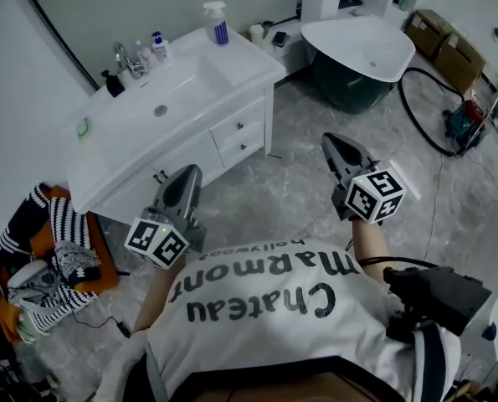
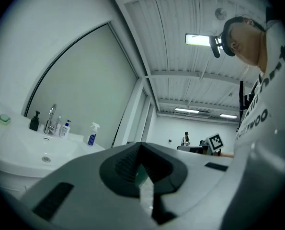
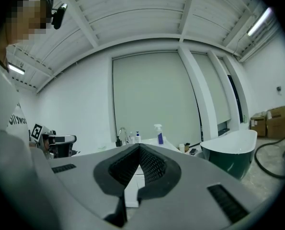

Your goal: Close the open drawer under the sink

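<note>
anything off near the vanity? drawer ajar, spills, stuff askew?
No spill or damage. Both drawers under the sink look flush in the head view. Only untidy bits: striped clothes heaped left of the sink, and a black cable looped on the floor by the tub.

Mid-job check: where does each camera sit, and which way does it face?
Head view: on the person's head, facing steeply down at the sink and floor; shows the shirt, left claw and right claw.
Left gripper view: on the left claw, looking along its shut jaws, sink at left; shirt at right.
Right gripper view: on the right claw, jaws shut, facing the sink and tub; shirt at left.
Shared: the bottle by the sink shows in all three.
</note>
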Demonstrator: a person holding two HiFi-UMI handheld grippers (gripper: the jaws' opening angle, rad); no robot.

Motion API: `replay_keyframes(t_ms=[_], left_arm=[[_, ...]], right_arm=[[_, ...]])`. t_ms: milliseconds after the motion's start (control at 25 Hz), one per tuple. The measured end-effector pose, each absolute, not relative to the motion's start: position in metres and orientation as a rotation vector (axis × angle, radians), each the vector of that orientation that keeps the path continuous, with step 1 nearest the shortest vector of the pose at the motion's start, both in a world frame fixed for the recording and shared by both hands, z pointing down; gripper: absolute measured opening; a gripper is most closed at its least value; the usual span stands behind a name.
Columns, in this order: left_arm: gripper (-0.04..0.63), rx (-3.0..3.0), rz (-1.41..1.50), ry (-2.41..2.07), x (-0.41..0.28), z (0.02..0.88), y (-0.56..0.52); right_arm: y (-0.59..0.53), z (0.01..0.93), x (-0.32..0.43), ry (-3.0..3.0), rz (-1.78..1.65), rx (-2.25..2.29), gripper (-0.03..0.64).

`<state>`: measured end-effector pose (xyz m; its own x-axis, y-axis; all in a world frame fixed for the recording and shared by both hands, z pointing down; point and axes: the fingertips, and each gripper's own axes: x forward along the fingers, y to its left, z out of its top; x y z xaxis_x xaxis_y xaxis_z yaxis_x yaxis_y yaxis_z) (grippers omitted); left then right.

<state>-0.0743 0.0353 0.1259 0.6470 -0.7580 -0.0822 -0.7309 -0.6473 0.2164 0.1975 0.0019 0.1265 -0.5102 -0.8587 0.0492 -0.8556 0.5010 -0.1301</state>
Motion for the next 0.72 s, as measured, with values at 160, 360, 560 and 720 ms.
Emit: replay_keyframes(t_ms=[160, 360, 560, 720], left_arm=[[0.009, 2.674, -0.240, -1.266, -0.089, 0.128, 0.042], [0.009, 2.691, -0.238, -1.264, -0.091, 0.127, 0.047], [0.009, 2.683, -0.244, -1.273, -0.099, 0.126, 0.048], [0.009, 2.689, -0.248, -1.276, -0.104, 0.125, 0.047]], right_arm=[[0.012, 0.128, 0.187, 2.717, -0.207, -1.541, 0.011], [0.016, 0.127, 0.179, 2.718, -0.204, -1.538, 0.011], [0.016, 0.128, 0.173, 2.720, -0.201, -1.545, 0.011], [0.014, 0.126, 0.173, 2.710, -0.203, -1.554, 0.011]])
